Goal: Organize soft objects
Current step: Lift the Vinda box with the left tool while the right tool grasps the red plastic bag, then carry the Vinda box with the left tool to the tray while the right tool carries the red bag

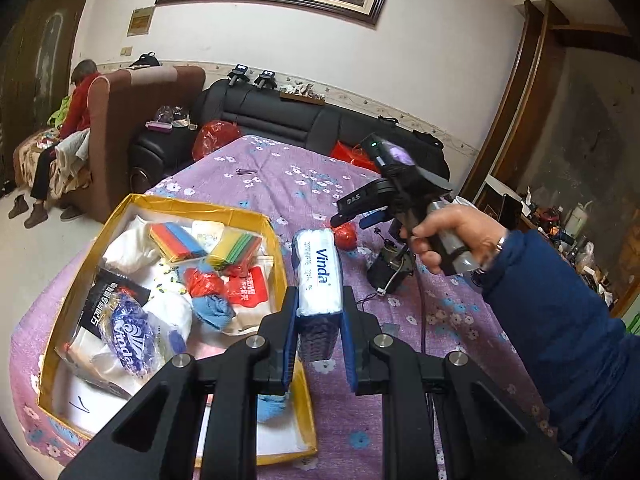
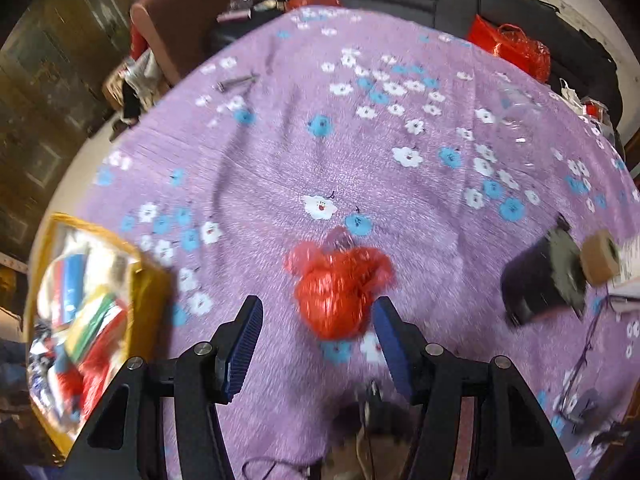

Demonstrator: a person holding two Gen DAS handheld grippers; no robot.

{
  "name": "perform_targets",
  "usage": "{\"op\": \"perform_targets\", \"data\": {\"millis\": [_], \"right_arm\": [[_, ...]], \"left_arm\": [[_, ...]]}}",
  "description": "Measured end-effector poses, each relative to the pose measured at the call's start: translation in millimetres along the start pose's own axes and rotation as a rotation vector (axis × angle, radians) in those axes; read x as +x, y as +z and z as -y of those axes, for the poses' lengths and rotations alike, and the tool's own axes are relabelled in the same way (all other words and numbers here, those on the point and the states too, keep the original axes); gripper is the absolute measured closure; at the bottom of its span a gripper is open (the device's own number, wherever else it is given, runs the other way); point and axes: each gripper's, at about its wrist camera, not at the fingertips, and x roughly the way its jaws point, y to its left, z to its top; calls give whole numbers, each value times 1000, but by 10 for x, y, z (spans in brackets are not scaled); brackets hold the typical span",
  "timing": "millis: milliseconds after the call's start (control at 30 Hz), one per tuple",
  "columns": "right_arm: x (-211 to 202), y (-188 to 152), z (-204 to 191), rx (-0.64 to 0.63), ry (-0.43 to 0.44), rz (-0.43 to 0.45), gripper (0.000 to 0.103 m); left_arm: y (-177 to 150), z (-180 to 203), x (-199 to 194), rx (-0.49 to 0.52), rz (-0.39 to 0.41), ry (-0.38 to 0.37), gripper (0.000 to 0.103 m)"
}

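Observation:
My left gripper [image 1: 320,300] is shut on a white Vinda tissue pack [image 1: 318,268], which hangs over the right edge of the yellow cardboard box [image 1: 192,202]. The box holds several soft things: tissue packs, coloured cloths, plastic bags. A hand holds my right gripper [image 1: 352,216] just above a crumpled red plastic bag [image 1: 346,236] on the purple flowered cloth [image 1: 280,176]. In the right wrist view the red plastic bag [image 2: 336,292] lies between the open jaws of the right gripper [image 2: 318,304], close to the right pad, with a gap at the left pad. The yellow cardboard box [image 2: 150,276] is at the left.
A black device [image 2: 540,280] with a cable and a tape roll [image 2: 600,260] lie to the right of the red bag. A black sofa [image 1: 280,116] with red bags [image 2: 508,46] stands behind the table. A person sits in a brown armchair [image 1: 116,128] at the far left.

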Motion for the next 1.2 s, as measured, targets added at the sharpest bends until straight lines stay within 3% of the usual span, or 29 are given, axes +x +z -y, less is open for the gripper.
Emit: {"op": "perform_targets", "data": {"millis": [67,100,267,400,500,633,933,1200], "right_arm": [[117,30,-30,-9,-26,-33,46],[170,41,-51,-19,-33,-48,60],[67,22,-163,-26,-60,1,63],[-431,-259,-308,-5,98,146,63],[-750,-660,-516,-20,256,241,62],[-1071,-1276,-812,-69,368,325,62],[-1253,-1992,-1373,-185,397,474,62],[-1096,-2080,-1532,-243,421,476,62]], "left_arm": [[9,-53,15,-5,4,-1,84],[8,-87,22,-9,7,1,84],[-3,-233,21,-45,18,0,84],[-23,-299,-54,-49,41,17,84],[-38,-330,-96,-60,49,16,84],[-73,-347,-136,-61,54,18,84],[-232,-328,-210,-49,58,50,84],[-263,-396,-220,-65,60,80,84]]}}
